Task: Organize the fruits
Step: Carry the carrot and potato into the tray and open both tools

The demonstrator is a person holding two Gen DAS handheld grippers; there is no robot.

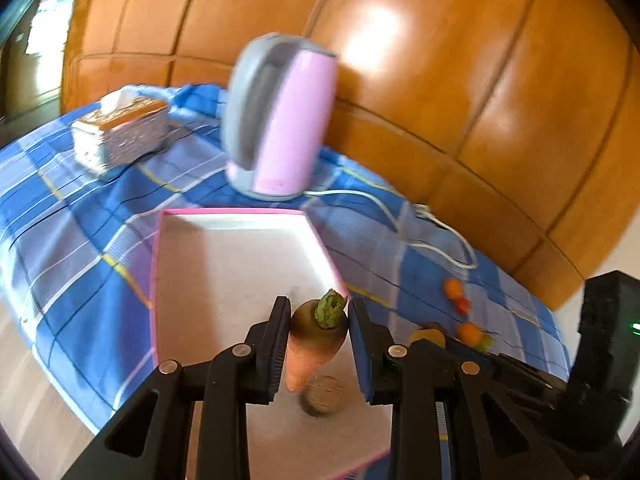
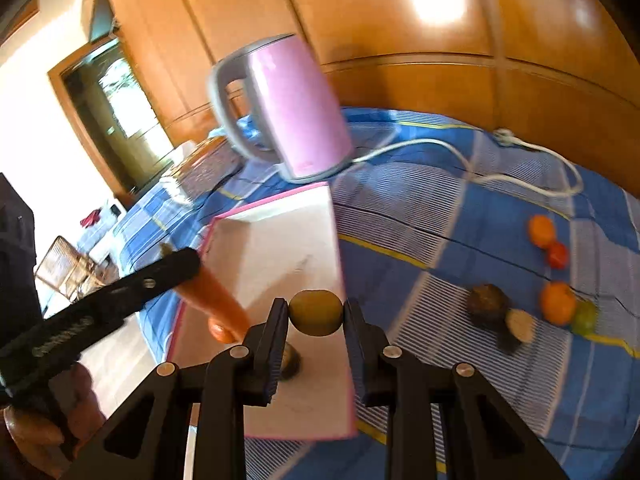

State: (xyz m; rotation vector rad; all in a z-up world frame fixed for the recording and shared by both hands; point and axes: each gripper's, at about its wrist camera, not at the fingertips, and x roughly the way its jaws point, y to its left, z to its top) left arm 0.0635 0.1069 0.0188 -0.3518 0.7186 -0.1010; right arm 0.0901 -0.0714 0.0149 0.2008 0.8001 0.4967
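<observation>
Polished wooden panelling backed a table spread with a blue plaid cloth [image 1: 80,216], on which a white box [image 1: 224,264] with a pink rim served as the collecting point. Over the near end of that box, the left gripper [image 1: 319,316] was clamped on a carrot [image 1: 314,344], leafy stub pointing away from the camera and tip hanging towards the box floor. Alongside it, the right gripper [image 2: 316,312] was closed on a small greenish-brown fruit [image 2: 316,313] (possibly a kiwi), also held above the box. One round brownish fruit [image 1: 322,394] already lay on the box floor, just beneath the carrot's tip.

From the right wrist view, the left gripper's black finger [image 2: 132,280] reached across the box's left edge, with the person's hand [image 2: 44,416] visible low beside it.

To the right of the box, loose on the cloth, lay a dark round fruit [image 2: 486,304], a cut piece showing its pale face [image 2: 520,325], two oranges [image 2: 541,231] [image 2: 558,303], a small red fruit [image 2: 558,255] and a green one [image 2: 585,318]. Beyond the box's far edge stood a pink electric kettle [image 1: 280,120] with a grey handle, its white cord [image 1: 420,236] trailing rightwards. A tissue box [image 1: 120,132] sat farther off, beyond the box to the left.
</observation>
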